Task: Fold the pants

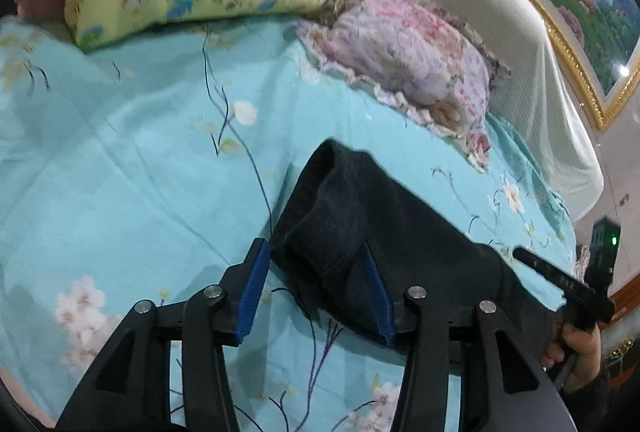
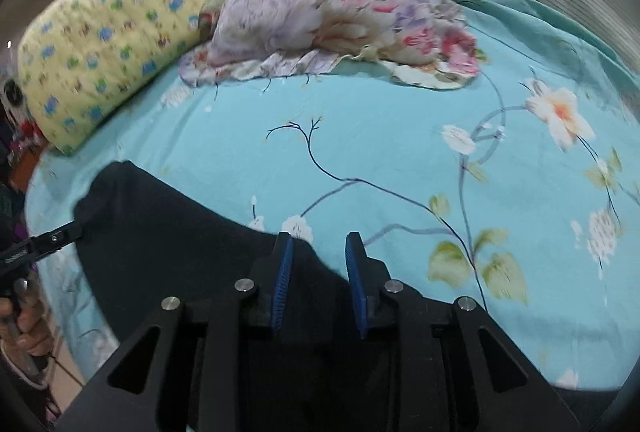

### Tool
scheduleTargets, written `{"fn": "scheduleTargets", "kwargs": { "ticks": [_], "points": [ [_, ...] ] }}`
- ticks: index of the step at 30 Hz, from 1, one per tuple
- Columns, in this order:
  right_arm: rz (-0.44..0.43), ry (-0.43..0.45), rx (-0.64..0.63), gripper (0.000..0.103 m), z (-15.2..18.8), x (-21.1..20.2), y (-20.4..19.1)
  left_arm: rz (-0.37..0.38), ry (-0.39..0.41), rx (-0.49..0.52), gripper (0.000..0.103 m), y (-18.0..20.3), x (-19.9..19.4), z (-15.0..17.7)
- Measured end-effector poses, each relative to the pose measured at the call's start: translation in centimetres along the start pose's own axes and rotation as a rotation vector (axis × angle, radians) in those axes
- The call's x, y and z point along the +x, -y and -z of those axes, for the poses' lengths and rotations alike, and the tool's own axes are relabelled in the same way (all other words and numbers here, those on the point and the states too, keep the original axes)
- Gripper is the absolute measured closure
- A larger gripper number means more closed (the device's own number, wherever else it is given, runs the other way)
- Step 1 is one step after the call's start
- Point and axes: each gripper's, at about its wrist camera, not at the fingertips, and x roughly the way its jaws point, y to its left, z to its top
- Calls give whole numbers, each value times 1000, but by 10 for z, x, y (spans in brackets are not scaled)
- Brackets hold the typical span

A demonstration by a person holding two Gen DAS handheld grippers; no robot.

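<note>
Dark pants (image 1: 384,228) lie bunched at 6 o'clock on the bed (image 1: 132,160), left gripper (image 1: 316,260) and right gripper (image 2: 320,256) both spread wide over one edge, gripping nothing; fold apparently unfinished, final halving and smoothing left.

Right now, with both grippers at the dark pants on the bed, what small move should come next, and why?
Probably close both grippers on the fabric. The left gripper and right gripper are both open, each straddling an edge of the dark pants, which lie on the blue floral sheet. Neither yet has a hold to lift and fold with.
</note>
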Motion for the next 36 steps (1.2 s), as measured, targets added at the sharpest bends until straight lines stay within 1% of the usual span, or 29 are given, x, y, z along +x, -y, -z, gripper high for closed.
{"fn": "scheduleTargets", "kwargs": {
  "ticks": [2,4,5,9,11,13,15,22,29,33,36],
  "points": [
    [-6,12,20,74,7,-12,4,8,24,19,53,8,-10,-1],
    [-15,17,53,74,18,-25,10,23,35,52,48,21,-16,-2],
    [-19,20,67,74,24,-30,12,30,35,70,44,29,-17,-2],
    [-22,28,116,74,45,-50,21,68,22,133,43,62,-14,3],
    [-16,34,136,72,54,-59,26,96,1,153,43,77,-9,7],
    [-7,42,165,66,65,-70,33,120,-21,176,43,93,-2,13],
    [3,52,205,64,77,-82,42,134,-45,206,42,109,5,20],
    [36,86,301,63,114,-115,66,189,-141,297,41,162,29,47],
    [68,141,423,63,154,-149,94,224,-212,378,37,207,48,69],
    [97,158,474,54,173,-164,107,244,-245,417,36,230,55,79],
    [120,182,522,54,187,-177,120,250,-264,455,34,246,59,85]
  ]
}}
